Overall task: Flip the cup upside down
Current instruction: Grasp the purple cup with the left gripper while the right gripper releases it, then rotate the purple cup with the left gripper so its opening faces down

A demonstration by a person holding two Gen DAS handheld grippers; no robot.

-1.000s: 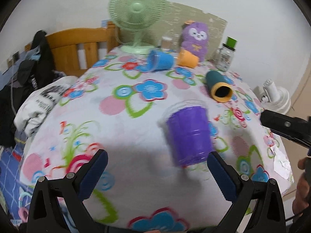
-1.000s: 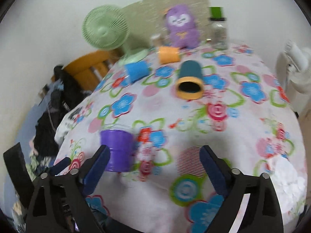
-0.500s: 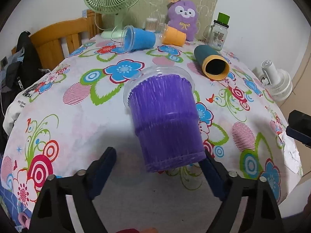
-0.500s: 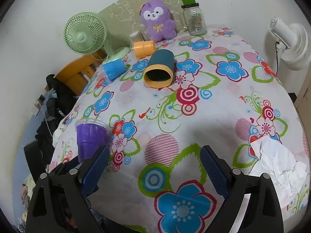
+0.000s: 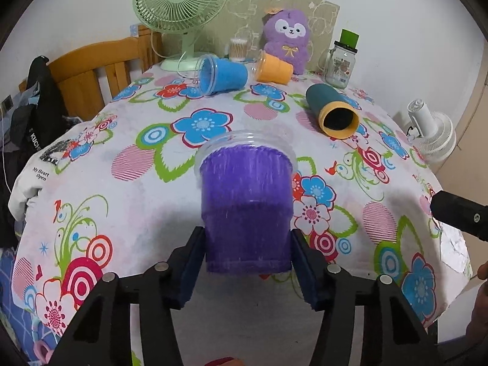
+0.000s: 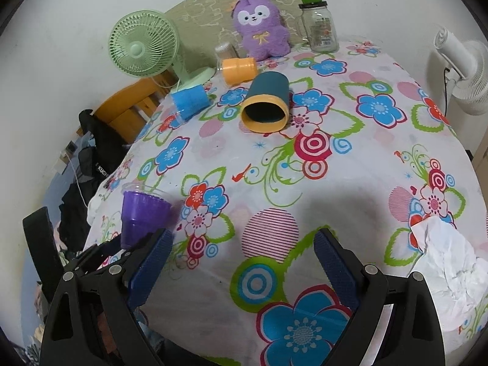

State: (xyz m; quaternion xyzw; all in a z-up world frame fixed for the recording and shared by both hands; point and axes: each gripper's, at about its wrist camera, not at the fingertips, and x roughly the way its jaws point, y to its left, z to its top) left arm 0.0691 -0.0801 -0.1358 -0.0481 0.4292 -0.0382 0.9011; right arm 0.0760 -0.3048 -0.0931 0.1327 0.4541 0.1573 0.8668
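Between left gripper (image 5: pixel 247 262) jaws, purple cup's (image 5: pixel 245 204) base hidden.

Bare tablecloth (image 6: pixel 350 189) ahead; teal cup (image 6: pixel 267 103) (lying sideways) blocks farther back.

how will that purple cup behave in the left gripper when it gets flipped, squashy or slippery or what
The purple cup looks like thin plastic with a clear rim, so probably light and somewhat squashy under a hard squeeze. The left gripper holds it only near the narrow base, and the walls taper, so it may slip or pivot while turning. It looks empty, so spilling seems unlikely.
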